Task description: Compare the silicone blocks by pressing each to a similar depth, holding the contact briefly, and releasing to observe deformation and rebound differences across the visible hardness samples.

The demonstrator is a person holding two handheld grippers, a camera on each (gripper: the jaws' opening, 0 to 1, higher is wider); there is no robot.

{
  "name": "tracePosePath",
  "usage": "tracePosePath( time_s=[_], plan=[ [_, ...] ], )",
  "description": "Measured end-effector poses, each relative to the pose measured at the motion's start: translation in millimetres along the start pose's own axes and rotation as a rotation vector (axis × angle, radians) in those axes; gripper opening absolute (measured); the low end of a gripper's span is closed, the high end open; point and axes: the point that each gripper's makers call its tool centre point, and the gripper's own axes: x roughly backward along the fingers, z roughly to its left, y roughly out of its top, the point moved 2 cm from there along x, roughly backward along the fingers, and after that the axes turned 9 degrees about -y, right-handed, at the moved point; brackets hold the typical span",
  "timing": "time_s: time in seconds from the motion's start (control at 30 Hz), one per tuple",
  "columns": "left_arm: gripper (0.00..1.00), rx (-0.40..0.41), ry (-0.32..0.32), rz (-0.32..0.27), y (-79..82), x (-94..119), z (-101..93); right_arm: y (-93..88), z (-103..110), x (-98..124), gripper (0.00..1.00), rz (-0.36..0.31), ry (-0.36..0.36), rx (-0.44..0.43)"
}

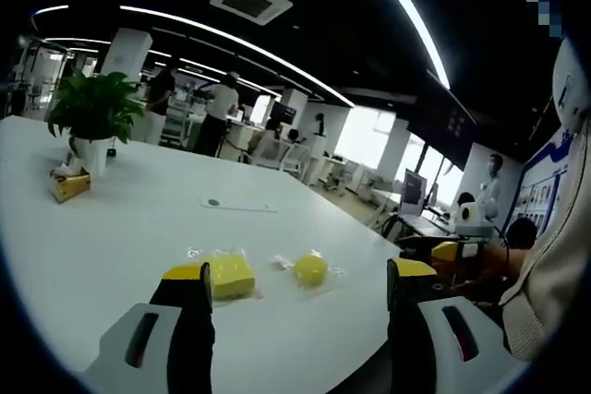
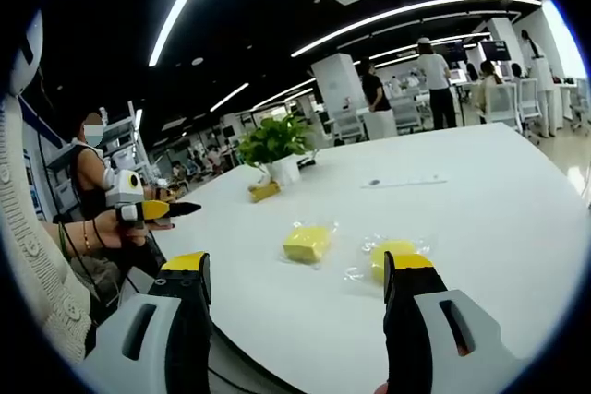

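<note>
Overhead, long light strips (image 1: 240,43) cross a dark ceiling above an open office, where people (image 2: 432,80) stand among desks far behind. Below spreads a big white table (image 1: 111,228), bare over most of its top. A potted plant (image 1: 92,117) stands near its far side, with a small tan box (image 1: 69,185) just beside the pot and a flat white strip (image 1: 238,204) lying farther along.

Both silicone samples rest near the table's front edge, each in clear wrapping and set slightly apart. In the left gripper view the square yellow block (image 1: 231,276) lies just beyond the left gripper (image 1: 300,283), whose jaws stand spread wide with nothing between them; the round yellow block (image 1: 310,269) lies beside it. In the right gripper view the right gripper (image 2: 295,279) is likewise spread and holds nothing, one jaw tip overlapping the round block (image 2: 392,251), while the square one (image 2: 307,243) sits between the jaws, farther off.
</note>
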Motion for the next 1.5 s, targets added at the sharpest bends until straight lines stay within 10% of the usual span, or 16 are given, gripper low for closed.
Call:
tracePosePath(
  time_s=[0.53, 1.2, 1.5],
  plan=[
    [0.77, 0.057, 0.001, -0.017, -2.7, -9, 14.7, 2.0, -4, -10, 0.71, 0.006, 0.0, -0.014],
    [0.71, 0.421, 0.024, -0.045, -34.4, -34, 63.7, -7.9, -20, -31, 0.7, 0.066, -0.014, -0.045],
    [0.74, 0.464, 0.07, 0.004, -53.7, -56, 94.3, -14.8, -24, -43, 0.75, 0.097, -0.016, -0.037]
  ],
)
